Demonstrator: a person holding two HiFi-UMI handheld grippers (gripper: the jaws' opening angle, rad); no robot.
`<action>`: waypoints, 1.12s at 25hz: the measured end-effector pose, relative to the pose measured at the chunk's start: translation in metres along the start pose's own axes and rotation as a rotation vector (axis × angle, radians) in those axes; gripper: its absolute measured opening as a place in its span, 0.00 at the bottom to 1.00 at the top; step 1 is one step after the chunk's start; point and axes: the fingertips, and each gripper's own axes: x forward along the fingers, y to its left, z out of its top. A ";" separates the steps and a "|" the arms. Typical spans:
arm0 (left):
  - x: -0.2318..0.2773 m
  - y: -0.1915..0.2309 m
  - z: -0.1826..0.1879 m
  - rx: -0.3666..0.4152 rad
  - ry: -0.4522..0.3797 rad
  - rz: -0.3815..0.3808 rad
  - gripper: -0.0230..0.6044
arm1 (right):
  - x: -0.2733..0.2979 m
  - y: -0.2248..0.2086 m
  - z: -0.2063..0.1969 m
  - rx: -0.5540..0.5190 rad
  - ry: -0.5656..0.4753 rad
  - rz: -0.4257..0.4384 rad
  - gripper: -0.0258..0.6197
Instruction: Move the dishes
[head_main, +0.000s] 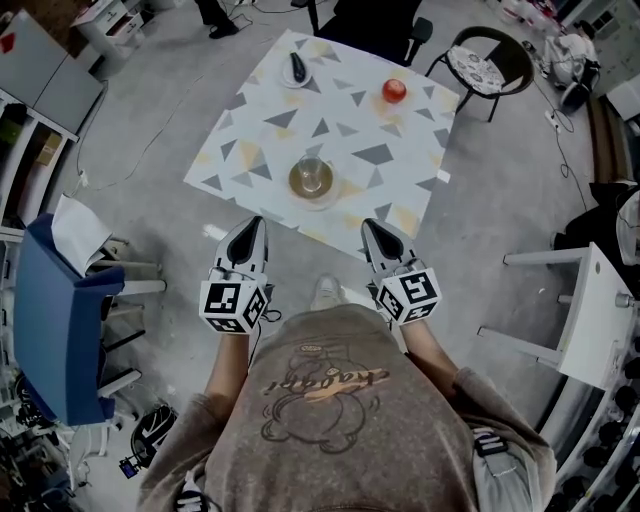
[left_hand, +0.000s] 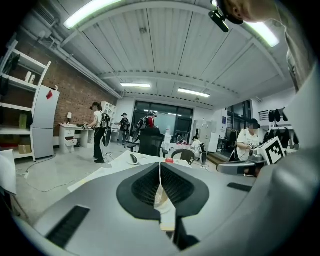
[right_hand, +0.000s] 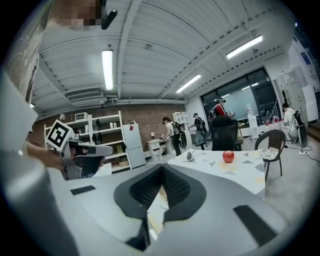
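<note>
A table (head_main: 250, 130) with a triangle-patterned cloth stands ahead of me. Near its front edge is a brown plate with a clear glass bowl (head_main: 311, 178) on it. A small white dish (head_main: 297, 70) holding a dark object sits at the far side, with a red apple (head_main: 394, 91) to its right. My left gripper (head_main: 254, 222) and right gripper (head_main: 368, 226) are side by side just short of the table's front edge, both shut and empty. In the right gripper view the apple (right_hand: 228, 156) and small dish (right_hand: 189, 156) show beyond the shut jaws. The left gripper view shows the small dish (left_hand: 132, 159) ahead.
A blue chair (head_main: 60, 320) stands at my left and a white table (head_main: 590, 310) at my right. A black round chair (head_main: 490, 60) and an office chair (head_main: 375, 25) are at the table's far side. Several people (left_hand: 100, 130) stand in the background.
</note>
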 end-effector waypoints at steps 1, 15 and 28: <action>0.007 0.002 0.002 0.000 -0.002 0.006 0.07 | 0.006 -0.005 0.001 0.000 0.002 0.005 0.05; 0.048 0.022 0.013 0.005 -0.001 -0.009 0.07 | 0.056 -0.026 0.018 -0.007 -0.012 -0.010 0.05; 0.087 0.041 0.032 0.048 0.001 -0.134 0.07 | 0.076 -0.033 0.028 0.019 -0.046 -0.116 0.05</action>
